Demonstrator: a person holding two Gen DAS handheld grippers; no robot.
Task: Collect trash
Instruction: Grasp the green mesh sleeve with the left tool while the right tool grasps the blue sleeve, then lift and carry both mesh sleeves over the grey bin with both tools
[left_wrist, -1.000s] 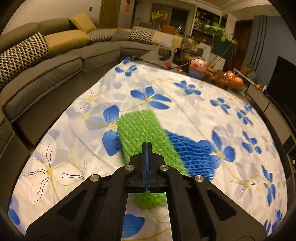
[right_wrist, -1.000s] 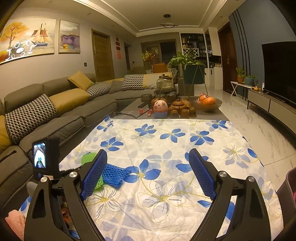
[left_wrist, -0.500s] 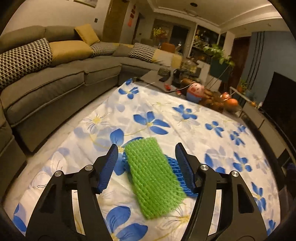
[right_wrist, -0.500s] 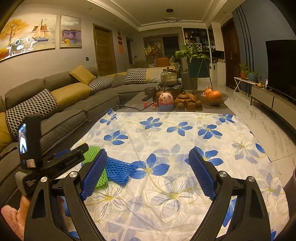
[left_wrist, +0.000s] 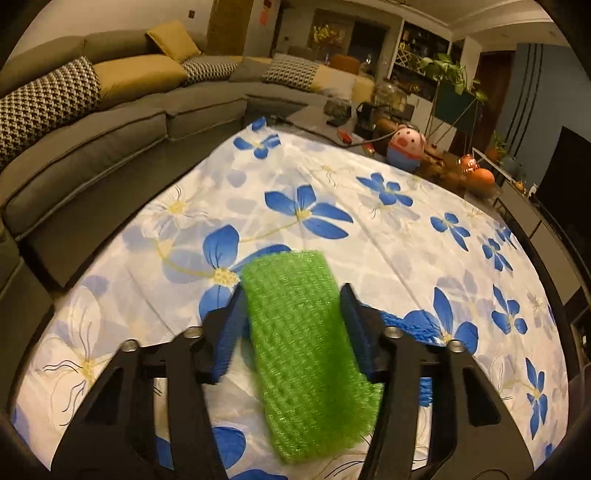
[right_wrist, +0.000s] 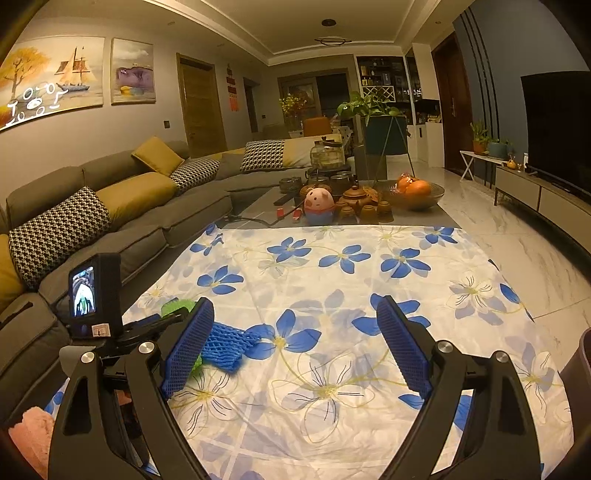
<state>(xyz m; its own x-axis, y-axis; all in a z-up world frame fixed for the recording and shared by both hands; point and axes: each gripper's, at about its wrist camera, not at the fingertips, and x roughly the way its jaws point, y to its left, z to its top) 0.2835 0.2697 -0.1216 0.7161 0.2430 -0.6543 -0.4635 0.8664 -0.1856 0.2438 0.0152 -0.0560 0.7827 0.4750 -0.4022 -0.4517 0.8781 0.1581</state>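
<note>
A green foam net (left_wrist: 303, 332) lies on the blue-flowered cloth (left_wrist: 369, 236), partly over a blue foam net (left_wrist: 402, 321). My left gripper (left_wrist: 291, 317) is open and low over the cloth. The green net fills the gap between its pads, and its edges meet both pads without looking squeezed. In the right wrist view, the left gripper (right_wrist: 155, 325) sits at the cloth's left side over the green net (right_wrist: 177, 306). The blue net (right_wrist: 225, 343) pokes out beside it. My right gripper (right_wrist: 295, 347) hovers wide open above the cloth (right_wrist: 332, 288), holding nothing.
A grey sofa (right_wrist: 147, 221) runs along the left. Beyond the cloth, a low table carries a pig toy (right_wrist: 319, 205), teapots and a fruit bowl (right_wrist: 413, 190). A dark container's rim (right_wrist: 580, 369) shows at the right edge. A TV cabinet (right_wrist: 535, 195) lines the right wall.
The left gripper went from shut to open, then dropped forward so the green net now sits between its pads. The right gripper stayed open and shifted only slightly.
</note>
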